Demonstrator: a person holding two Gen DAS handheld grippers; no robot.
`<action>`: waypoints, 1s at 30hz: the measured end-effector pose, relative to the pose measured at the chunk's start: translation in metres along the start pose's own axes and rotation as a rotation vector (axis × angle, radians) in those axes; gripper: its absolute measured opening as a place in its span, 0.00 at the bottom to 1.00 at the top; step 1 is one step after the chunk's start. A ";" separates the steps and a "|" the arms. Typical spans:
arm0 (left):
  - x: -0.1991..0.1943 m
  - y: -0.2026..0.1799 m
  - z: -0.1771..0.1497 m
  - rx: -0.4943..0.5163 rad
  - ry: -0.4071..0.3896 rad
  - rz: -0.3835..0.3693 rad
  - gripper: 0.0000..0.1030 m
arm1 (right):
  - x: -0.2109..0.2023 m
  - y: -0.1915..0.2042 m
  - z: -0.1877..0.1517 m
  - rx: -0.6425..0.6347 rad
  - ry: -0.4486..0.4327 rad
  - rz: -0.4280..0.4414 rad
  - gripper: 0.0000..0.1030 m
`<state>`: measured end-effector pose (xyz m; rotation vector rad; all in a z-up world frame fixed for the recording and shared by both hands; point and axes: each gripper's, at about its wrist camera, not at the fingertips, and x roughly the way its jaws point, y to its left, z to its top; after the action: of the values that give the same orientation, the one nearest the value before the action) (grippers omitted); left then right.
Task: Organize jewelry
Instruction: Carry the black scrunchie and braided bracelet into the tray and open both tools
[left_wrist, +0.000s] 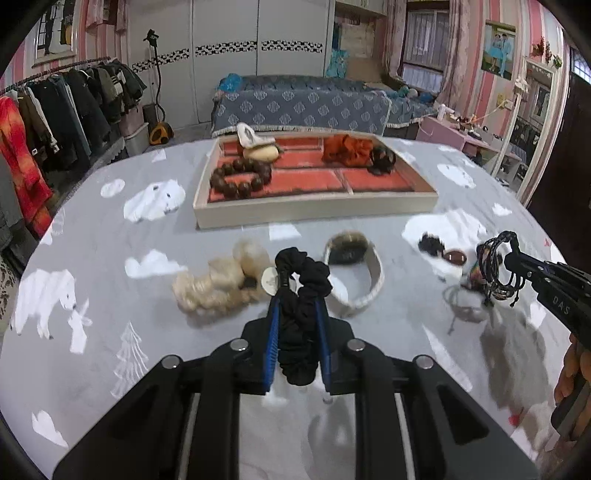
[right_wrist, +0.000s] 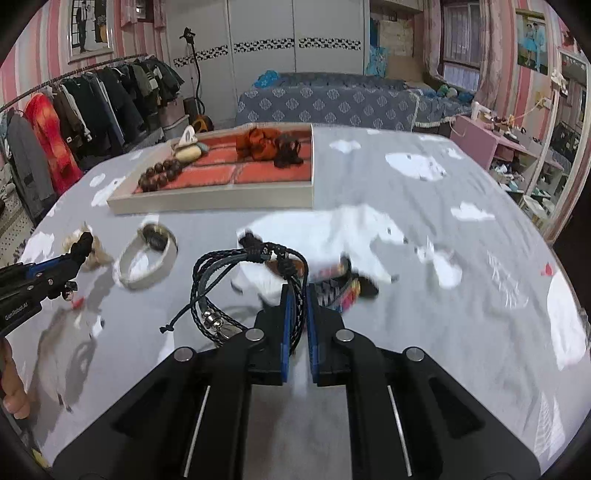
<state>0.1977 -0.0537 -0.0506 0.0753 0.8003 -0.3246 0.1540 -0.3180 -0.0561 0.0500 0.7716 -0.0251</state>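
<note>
My left gripper (left_wrist: 298, 306) is shut on a black scrunchie (left_wrist: 301, 295), held a little above the grey cloth. My right gripper (right_wrist: 306, 295) is shut on a black braided cord bracelet (right_wrist: 236, 288), whose loops and loose ends hang to its left; in the left wrist view that bracelet (left_wrist: 498, 266) dangles from the right gripper (left_wrist: 508, 258). Ahead lies the divided tray (left_wrist: 314, 212) with a red lining, holding a brown bead bracelet (left_wrist: 240, 177), an orange scrunchie (left_wrist: 345, 149) and pale pieces at the back. A white watch (left_wrist: 354, 273) and a cream fluffy scrunchie (left_wrist: 221, 284) lie on the cloth.
The table wears a grey cloth (right_wrist: 424, 206) printed with white bears and clouds. Small dark and multicoloured pieces (right_wrist: 343, 288) lie beside the right gripper. A clothes rack (left_wrist: 55, 110) stands left, a bed (left_wrist: 303, 99) behind, a mirror and pink cabinet (right_wrist: 480, 140) right.
</note>
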 end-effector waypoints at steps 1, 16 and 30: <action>-0.001 0.002 0.004 -0.006 -0.003 -0.005 0.18 | 0.000 0.001 0.006 -0.003 -0.009 0.002 0.09; 0.025 0.042 0.123 -0.048 -0.050 0.005 0.18 | 0.036 0.018 0.126 -0.010 -0.074 0.048 0.09; 0.136 0.067 0.170 -0.046 0.093 0.029 0.18 | 0.160 0.047 0.168 -0.009 0.117 0.040 0.09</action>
<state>0.4248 -0.0572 -0.0329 0.0590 0.8979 -0.2765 0.3877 -0.2809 -0.0456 0.0589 0.8878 0.0191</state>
